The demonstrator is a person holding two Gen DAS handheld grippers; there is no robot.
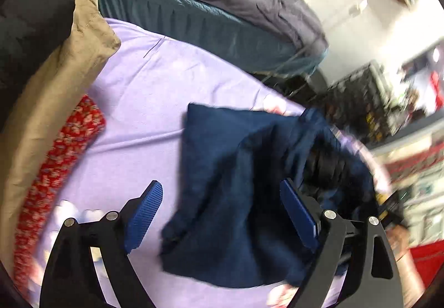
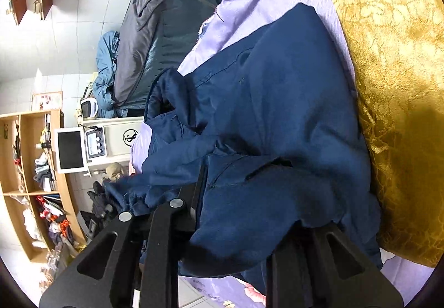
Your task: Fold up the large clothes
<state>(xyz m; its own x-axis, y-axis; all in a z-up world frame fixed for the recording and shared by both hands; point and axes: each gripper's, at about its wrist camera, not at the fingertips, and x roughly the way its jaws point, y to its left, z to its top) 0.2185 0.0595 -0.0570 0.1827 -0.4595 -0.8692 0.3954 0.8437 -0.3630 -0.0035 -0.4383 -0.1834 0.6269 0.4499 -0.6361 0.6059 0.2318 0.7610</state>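
Lavender bedsheet (image 1: 155,102) carries a navy jacket (image 1: 236,169), left gripper (image 1: 222,213) spread apart at six o'clock, right gripper (image 2: 233,224) apparently pinching fabric for folding.

The navy blue garment (image 1: 236,174) lies crumpled on the lilac bedsheet (image 1: 144,102), near the bed's right edge. Its cloth is thick and matte, with stitched seams and a dark slit pocket (image 2: 267,166) on the near part. In the left wrist view 1 squared corner (image 1: 194,110) points toward the far side, flat against the sheet, while the rest bunches into deep folds toward the right. In the right wrist view a gathered elastic cuff (image 2: 125,197) hangs off the left, and the far part spreads smoother, touching the gold pillow (image 2: 394,85).
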